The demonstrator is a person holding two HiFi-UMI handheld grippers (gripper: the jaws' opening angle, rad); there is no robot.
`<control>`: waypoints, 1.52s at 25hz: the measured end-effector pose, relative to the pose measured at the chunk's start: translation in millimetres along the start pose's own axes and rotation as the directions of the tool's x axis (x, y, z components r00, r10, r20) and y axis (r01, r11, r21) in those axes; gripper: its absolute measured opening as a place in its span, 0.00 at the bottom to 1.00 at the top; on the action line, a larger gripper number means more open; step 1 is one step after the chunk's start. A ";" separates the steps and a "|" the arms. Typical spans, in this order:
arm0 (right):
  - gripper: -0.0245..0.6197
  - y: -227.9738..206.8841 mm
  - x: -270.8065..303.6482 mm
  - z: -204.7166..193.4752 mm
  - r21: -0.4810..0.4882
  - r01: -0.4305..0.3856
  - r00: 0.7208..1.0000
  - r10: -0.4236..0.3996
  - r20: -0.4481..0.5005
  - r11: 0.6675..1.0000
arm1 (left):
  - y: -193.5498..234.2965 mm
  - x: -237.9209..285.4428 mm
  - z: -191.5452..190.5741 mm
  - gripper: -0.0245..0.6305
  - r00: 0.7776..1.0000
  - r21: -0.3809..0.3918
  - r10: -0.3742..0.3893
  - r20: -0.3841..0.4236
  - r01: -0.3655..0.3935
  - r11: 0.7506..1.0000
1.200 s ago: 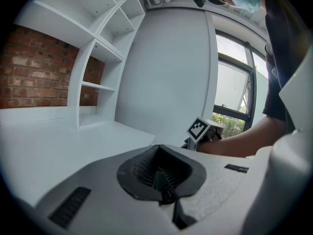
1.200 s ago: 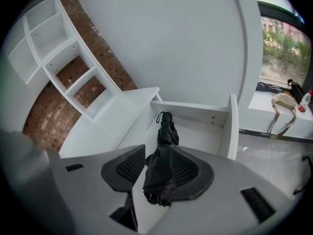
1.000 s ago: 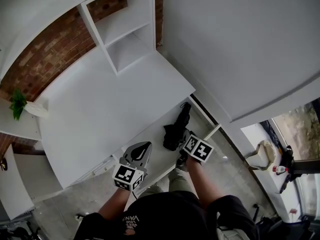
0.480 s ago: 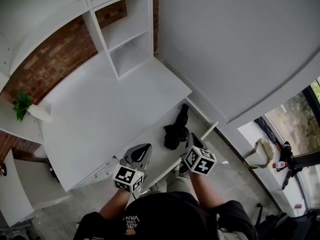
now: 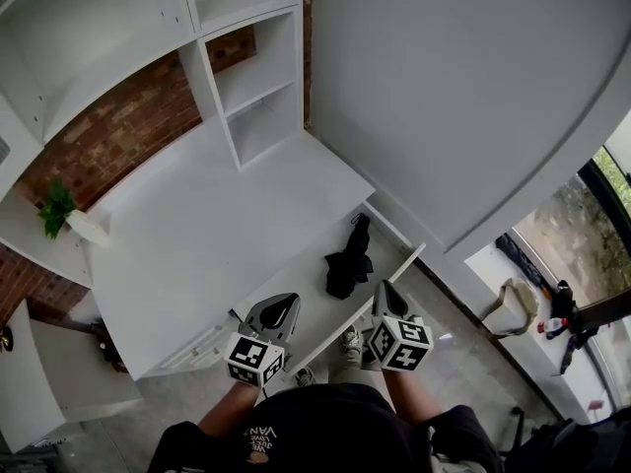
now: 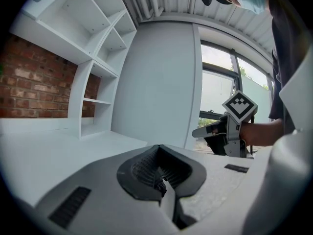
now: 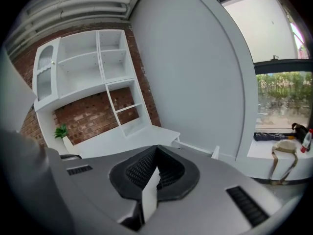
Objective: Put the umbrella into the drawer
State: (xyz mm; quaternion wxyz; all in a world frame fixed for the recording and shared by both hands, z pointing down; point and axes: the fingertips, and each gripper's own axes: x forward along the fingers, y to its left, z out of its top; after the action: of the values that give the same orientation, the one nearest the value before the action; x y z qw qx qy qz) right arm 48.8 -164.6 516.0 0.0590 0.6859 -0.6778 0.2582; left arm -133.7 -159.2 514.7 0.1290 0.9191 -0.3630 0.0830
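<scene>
The black folded umbrella (image 5: 347, 262) lies inside the open white drawer (image 5: 398, 269) under the desk. My right gripper (image 5: 385, 296) hovers just in front of it, a little apart, shut and empty; the right gripper view shows its jaws (image 7: 156, 151) pressed together with nothing between them. My left gripper (image 5: 280, 306) hangs over the drawer's left part, also shut and empty (image 6: 158, 148). From the left gripper view, the right gripper (image 6: 218, 131) is at the right with its marker cube (image 6: 239, 107).
The white desk top (image 5: 197, 225) spreads behind the drawer, with a shelf unit (image 5: 251, 77) on a brick wall and a small plant (image 5: 57, 208) at the left. A tall white panel (image 5: 444, 97) rises at the right. A bag (image 5: 517, 302) lies on the window sill.
My right gripper has drawn back and upward from the umbrella, which stays in the drawer. The left gripper has shifted slightly, and the head view has tilted up.
</scene>
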 end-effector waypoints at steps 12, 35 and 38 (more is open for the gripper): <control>0.04 3.9 -68.0 11.9 -0.081 -0.006 0.996 0.013 0.091 0.997 | -22.0 -37.3 4.9 0.05 1.000 0.019 -0.002 0.022 0.002 1.000; 0.04 21.2 -82.8 4.3 -0.196 -0.029 0.997 0.044 0.071 0.980 | -11.2 -58.3 6.7 0.05 0.997 -0.022 0.064 0.050 -0.063 0.998; 0.04 18.5 -80.7 8.4 -0.200 -0.026 0.996 0.042 0.077 0.979 | -13.2 -54.7 8.7 0.05 0.996 -0.024 0.062 0.056 -0.061 0.998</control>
State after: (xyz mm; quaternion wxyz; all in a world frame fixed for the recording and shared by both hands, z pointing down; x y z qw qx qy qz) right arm 37.5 -97.0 468.7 0.0955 0.6748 -0.7136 0.1622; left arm -163.7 -117.1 490.6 0.1263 0.9079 -0.3956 0.0568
